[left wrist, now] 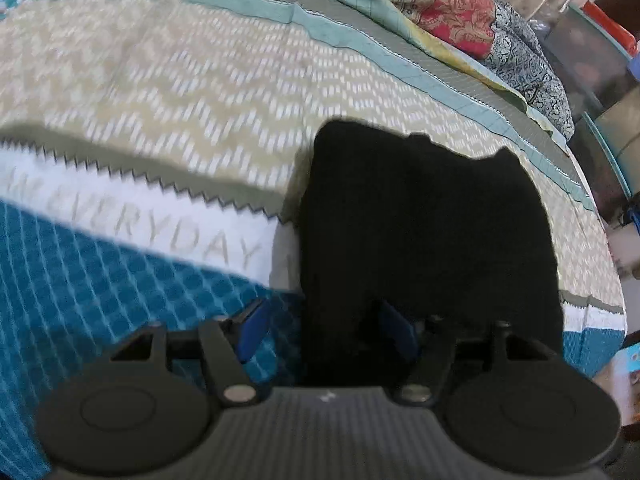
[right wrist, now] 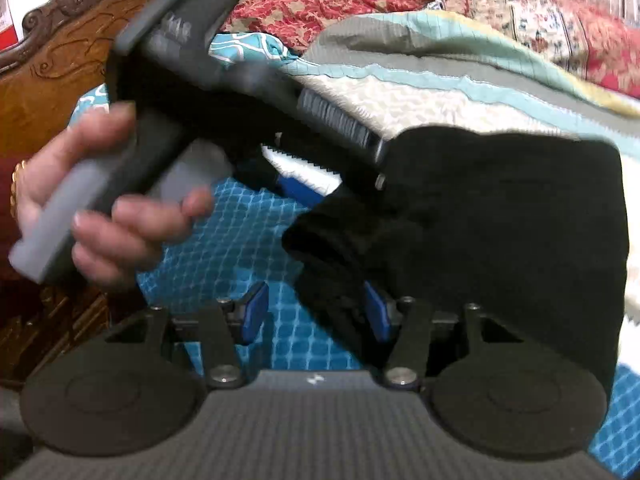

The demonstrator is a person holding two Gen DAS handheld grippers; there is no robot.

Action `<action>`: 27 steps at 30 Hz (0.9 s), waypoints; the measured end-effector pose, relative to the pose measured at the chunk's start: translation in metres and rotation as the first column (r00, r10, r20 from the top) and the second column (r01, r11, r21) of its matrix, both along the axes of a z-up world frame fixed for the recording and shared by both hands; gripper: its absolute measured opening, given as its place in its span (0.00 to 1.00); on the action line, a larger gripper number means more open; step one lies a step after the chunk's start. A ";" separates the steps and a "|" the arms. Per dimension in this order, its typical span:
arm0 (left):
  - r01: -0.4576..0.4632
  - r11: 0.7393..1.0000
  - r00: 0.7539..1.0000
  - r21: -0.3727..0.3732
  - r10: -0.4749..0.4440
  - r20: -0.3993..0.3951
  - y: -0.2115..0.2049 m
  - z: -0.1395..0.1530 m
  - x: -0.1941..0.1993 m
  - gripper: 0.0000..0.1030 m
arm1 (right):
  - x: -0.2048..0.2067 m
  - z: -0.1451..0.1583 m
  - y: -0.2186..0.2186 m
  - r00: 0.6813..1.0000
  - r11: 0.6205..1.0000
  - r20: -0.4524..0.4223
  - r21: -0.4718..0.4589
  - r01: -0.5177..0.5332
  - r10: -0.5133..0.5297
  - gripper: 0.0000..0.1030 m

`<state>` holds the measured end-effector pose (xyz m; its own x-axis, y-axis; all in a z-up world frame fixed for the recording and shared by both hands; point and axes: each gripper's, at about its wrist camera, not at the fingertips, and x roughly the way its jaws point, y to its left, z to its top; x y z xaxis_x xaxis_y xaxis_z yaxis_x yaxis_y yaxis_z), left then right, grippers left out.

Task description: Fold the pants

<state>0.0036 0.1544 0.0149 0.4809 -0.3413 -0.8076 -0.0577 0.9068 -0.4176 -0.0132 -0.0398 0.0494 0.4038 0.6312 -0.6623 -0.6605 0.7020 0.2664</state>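
Note:
Black pants (left wrist: 428, 224) lie folded in a compact block on the patterned bedspread (left wrist: 160, 92); they also show in the right wrist view (right wrist: 500, 216). My left gripper (left wrist: 328, 328) is open, its blue fingers (left wrist: 253, 330) wide apart, with the near edge of the pants between them. My right gripper (right wrist: 316, 314) is open too, its fingers (right wrist: 252, 312) straddling a bunched corner of the pants. In the right wrist view a hand holds the left gripper (right wrist: 312, 184) over the pants' far left edge.
A teal checked part of the bedspread (right wrist: 248, 232) lies under both grippers. Floral quilts (left wrist: 460, 12) are heaped at the far side of the bed. A carved wooden headboard (right wrist: 60, 60) stands at left. Storage boxes (left wrist: 592, 60) sit beyond the bed's right edge.

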 end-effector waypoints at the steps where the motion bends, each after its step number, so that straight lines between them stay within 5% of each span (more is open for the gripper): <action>1: -0.011 1.000 1.000 -0.010 0.012 0.015 0.001 0.000 -0.003 0.61 | -0.002 0.004 -0.005 1.000 1.000 -0.009 0.020 0.004 -0.003 0.52; 5: -0.041 0.999 0.999 -0.015 0.041 0.011 0.005 0.008 -0.005 0.61 | -0.011 0.021 -0.036 0.996 0.992 -0.003 0.087 0.089 -0.089 0.52; 9: -0.069 0.991 0.995 0.113 0.061 0.076 -0.005 0.033 -0.014 0.61 | -0.013 0.032 -0.075 0.972 0.961 -0.008 0.148 0.233 -0.235 0.52; 15: -0.106 0.954 0.990 0.281 0.074 0.121 -0.023 0.051 -0.030 0.61 | -0.008 0.030 -0.114 0.878 0.863 -0.081 0.159 0.479 -0.472 0.53; 21: -0.100 0.927 0.991 0.362 0.058 0.124 -0.039 0.049 -0.039 0.61 | 0.000 0.002 -0.120 0.820 0.826 -0.244 0.105 0.554 -0.518 0.53; 27: -0.095 0.910 0.991 0.404 0.051 0.120 -0.044 0.043 -0.041 0.61 | -0.005 0.000 -0.121 0.809 0.826 -0.257 0.064 0.560 -0.528 0.53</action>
